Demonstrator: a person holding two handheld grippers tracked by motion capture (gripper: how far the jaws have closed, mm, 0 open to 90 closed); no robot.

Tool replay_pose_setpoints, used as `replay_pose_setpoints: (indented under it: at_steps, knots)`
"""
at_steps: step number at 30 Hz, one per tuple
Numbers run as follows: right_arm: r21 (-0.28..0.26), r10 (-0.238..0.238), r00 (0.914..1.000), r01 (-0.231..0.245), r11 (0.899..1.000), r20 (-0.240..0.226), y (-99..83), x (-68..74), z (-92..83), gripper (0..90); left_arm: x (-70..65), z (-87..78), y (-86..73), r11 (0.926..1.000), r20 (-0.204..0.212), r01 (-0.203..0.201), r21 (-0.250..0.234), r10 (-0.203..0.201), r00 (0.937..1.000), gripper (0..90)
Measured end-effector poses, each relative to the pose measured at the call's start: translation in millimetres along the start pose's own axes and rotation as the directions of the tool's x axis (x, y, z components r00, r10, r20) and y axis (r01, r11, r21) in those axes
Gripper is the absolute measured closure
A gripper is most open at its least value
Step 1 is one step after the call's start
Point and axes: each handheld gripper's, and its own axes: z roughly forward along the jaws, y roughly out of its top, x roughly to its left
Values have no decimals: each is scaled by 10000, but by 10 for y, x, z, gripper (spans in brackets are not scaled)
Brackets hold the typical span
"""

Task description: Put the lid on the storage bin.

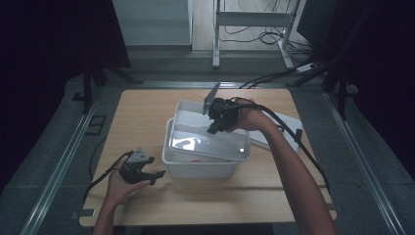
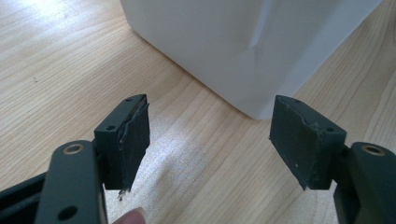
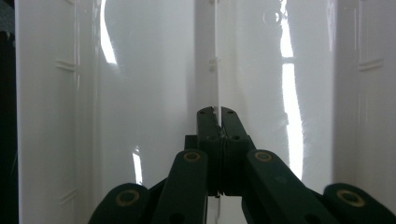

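Observation:
A white plastic bin (image 1: 200,167) stands mid-table, with a glossy white lid (image 1: 208,144) lying tilted across its top. My right gripper (image 1: 215,128) reaches down to the lid's far edge and is shut on it. In the right gripper view the two jaws of the right gripper (image 3: 217,112) pinch a thin rim of the lid (image 3: 140,93). My left gripper (image 1: 156,176) rests low over the table at the bin's front left corner, open. In the left gripper view the left gripper (image 2: 210,135) holds nothing, and the bin's corner (image 2: 233,46) stands just beyond its pads.
A second white bin (image 1: 188,111) sits right behind the first. Another flat white lid (image 1: 289,128) lies on the wooden table (image 1: 142,117) to the right, under my right forearm. Cables trail from both grippers. Beyond the table's far edge are frame legs and floor cables.

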Motion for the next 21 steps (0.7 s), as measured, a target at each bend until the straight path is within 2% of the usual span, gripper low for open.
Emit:
replay_pose_setpoints:
  at_steps: [7, 21]
  knots:
    - [126, -213, 9997, 215, 9997, -148, 103, -5, 106, 887, -3, 6, -1, 10000, -2, -9, 10, 9, 10000, 289]
    - [285, -337, 9989, 347, 9990, -336, 134, -33, 259, 887, -8, 24, -3, 10000, 6, -17, -7, 17, 10000, 290]
